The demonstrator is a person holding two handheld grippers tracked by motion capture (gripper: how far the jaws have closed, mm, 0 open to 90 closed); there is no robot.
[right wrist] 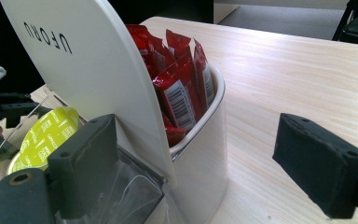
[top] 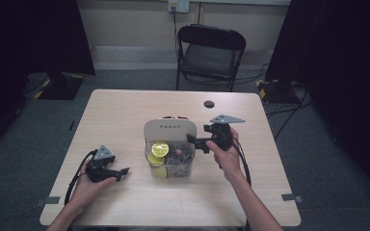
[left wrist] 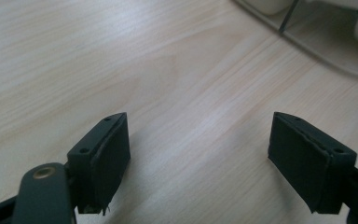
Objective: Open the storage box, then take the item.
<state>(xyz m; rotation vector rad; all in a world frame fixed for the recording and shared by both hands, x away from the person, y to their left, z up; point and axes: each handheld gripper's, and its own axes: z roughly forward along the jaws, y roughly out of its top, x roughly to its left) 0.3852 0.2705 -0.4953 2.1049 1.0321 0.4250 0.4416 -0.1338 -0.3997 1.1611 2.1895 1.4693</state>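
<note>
Black folding chair [top: 211, 53] stands beyond wooden table [top: 125, 115], well apart.

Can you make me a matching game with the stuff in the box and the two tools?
Things:
1. red packets
2. yellow-lidded cup
3. left tool
4. right tool

Places or states:
A. open above bare table wood
B. inside the clear front part of the organizer box
C. standing behind the white panel, in the back compartment
D. open, at the box's side

Pairs: 1-C, 2-B, 3-A, 4-D
</note>
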